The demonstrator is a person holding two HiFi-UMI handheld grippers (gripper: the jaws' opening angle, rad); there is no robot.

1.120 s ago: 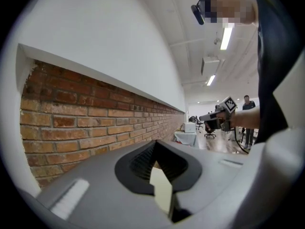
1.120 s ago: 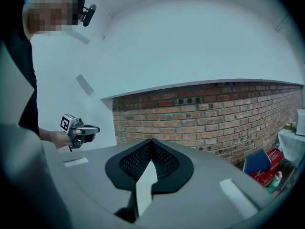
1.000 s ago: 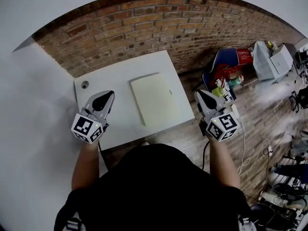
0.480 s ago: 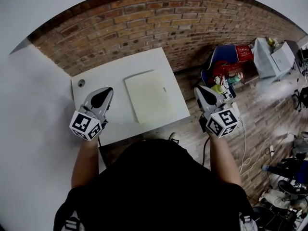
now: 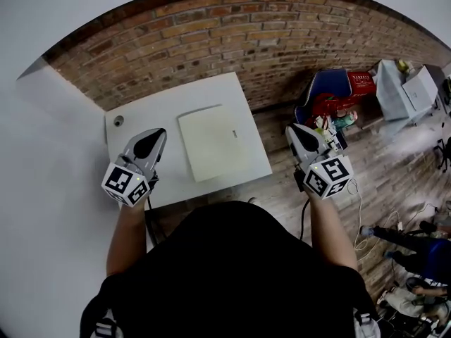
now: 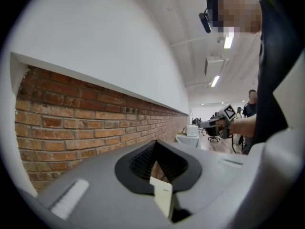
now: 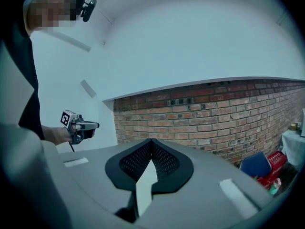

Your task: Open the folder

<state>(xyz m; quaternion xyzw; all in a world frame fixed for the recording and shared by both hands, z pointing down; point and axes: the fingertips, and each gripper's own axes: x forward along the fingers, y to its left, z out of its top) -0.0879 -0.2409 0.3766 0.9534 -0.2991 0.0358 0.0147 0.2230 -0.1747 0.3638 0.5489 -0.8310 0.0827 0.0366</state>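
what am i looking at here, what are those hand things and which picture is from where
A person carries two grey two-jaw grippers, each with a marker cube. The top-down picture comes from a head camera; the other two cameras ride on the grippers, looking along their jaws. A pale cream flat folder lies closed on the white table. The left gripper appears over the table's left side, the right gripper beside it over the floor. Both are shut, holding nothing.

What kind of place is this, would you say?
Likely an office or lab workspace: a white table with a folder by a brick wall, a blue chair, and ceiling strip lights.
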